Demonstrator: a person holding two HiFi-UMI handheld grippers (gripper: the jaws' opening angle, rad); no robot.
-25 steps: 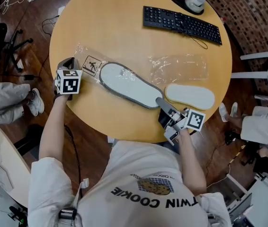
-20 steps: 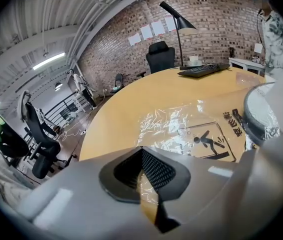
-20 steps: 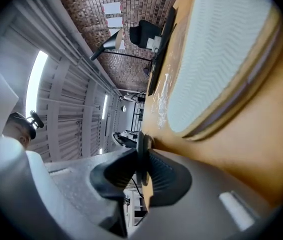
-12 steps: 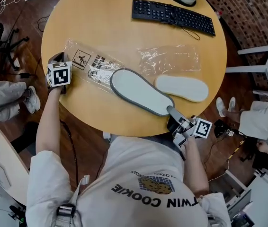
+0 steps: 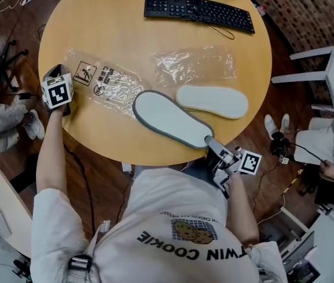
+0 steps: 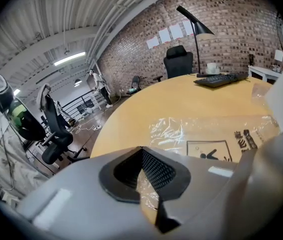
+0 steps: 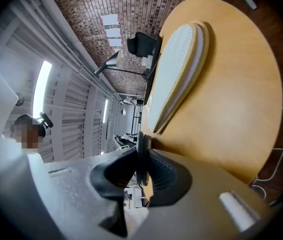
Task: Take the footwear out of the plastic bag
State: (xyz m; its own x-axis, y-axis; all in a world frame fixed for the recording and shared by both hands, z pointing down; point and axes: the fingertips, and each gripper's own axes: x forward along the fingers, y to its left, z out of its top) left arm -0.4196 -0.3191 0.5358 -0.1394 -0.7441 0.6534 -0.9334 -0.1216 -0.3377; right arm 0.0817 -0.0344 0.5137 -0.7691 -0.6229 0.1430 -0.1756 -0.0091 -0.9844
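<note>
Jaws gripping slipper (image 5: 168, 118) (right), plastic bag (image 5: 103, 81) (left)

Two slippers (image 5: 170, 118) (image 5: 212, 101), two bags (image 5: 99, 78) (image 5: 195, 63), one keyboard (image 5: 197, 9)

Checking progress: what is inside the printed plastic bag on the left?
Nothing visible: the printed plastic bag lies flat, tabletop showing through. The grey-edged slipper lies outside it, pinched by the right gripper. Print covers small patches.

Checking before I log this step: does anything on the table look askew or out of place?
Only the grey-rimmed slipper: it lies slanted, its near end at the table edge, pinched by the right gripper. The white slipper, printed bag and clear bag lie on it; nothing looks damaged.
</note>
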